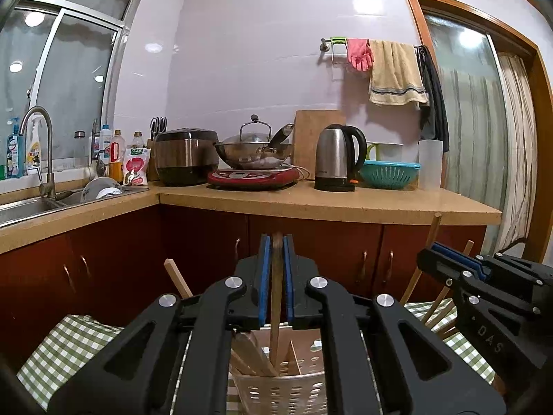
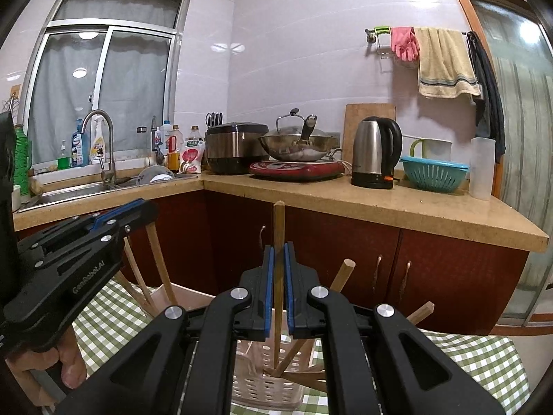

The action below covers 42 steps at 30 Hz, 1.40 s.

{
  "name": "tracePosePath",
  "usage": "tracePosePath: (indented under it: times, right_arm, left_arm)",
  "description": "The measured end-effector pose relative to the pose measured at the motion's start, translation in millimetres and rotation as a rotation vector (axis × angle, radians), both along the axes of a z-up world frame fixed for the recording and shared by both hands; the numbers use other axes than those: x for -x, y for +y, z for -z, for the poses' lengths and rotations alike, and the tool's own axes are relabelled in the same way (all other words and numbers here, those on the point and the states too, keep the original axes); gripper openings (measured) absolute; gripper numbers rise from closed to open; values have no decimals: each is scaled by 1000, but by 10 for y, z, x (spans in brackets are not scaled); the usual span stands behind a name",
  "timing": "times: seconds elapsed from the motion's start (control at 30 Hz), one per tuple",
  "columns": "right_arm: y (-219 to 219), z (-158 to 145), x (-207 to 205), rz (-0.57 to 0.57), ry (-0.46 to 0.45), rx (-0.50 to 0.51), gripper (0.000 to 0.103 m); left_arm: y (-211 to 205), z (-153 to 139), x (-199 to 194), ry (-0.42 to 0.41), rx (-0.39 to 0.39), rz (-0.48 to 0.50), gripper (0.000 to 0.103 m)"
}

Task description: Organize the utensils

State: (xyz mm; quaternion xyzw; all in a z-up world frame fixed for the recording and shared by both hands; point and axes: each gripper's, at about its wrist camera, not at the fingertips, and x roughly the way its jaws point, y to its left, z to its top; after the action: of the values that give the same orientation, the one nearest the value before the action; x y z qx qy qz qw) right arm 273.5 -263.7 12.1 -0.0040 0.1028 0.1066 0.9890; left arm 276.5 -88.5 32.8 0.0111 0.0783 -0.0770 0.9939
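Observation:
A perforated white plastic utensil holder [image 1: 287,390] stands on a green checked tablecloth [image 1: 62,352], with several wooden utensils in it. My left gripper [image 1: 276,242] is shut on an upright wooden utensil handle [image 1: 275,311] whose lower end is inside the holder. My right gripper [image 2: 278,249] is shut on another upright wooden handle [image 2: 278,221] that reaches down into the holder [image 2: 266,387]. Each gripper also shows in the other's view, the right one [image 1: 446,252] and the left one [image 2: 138,207].
Beyond the table is a kitchen counter [image 1: 311,200] with a rice cooker [image 1: 185,155], wok [image 1: 255,152], kettle [image 1: 337,157] and teal colander [image 1: 389,173]. A sink [image 1: 27,207] is at the left. Red cabinets [image 1: 311,252] stand close behind the holder.

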Motion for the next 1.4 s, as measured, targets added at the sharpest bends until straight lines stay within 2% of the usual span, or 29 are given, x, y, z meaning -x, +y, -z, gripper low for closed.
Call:
tracePosePath:
  times: [0.07, 0.1, 0.13, 0.17, 0.23, 0.4, 0.63, 0.83, 1.17, 1.4]
  right_arm:
    - [-18, 4, -7, 4, 1, -4, 7]
    - [-23, 9, 0, 4, 2, -5, 8]
    - [-25, 10, 6, 4, 2, -6, 11]
    - [-25, 8, 13, 6, 0, -6, 15]
    - [-24, -3, 32, 11, -9, -7, 36]
    - [-22, -48, 90, 25, -31, -6, 51]
    - [-31, -75, 141, 36, -34, -6, 66]
    - [-13, -110, 201, 37, -53, -4, 78]
    - [-13, -243, 311, 34, -97, -17, 84]
    - [-52, -297, 399, 75, -102, -27, 85]
  left_arm:
    - [3, -2, 2, 3, 1, 1, 22]
    - [4, 0, 4, 1, 1, -3, 32]
    - [5, 1, 10, -2, 2, -7, 38]
    - [8, 1, 14, -3, 2, -7, 39]
    - [25, -7, 21, -5, 5, -11, 49]
    - [51, -54, 66, -16, 11, -14, 64]
    - [71, -93, 117, -24, 9, -34, 85]
    - [137, -142, 155, -28, 14, -66, 93]
    - [192, -257, 214, -59, 11, -101, 98]
    - [214, -345, 310, -79, -16, -153, 98]
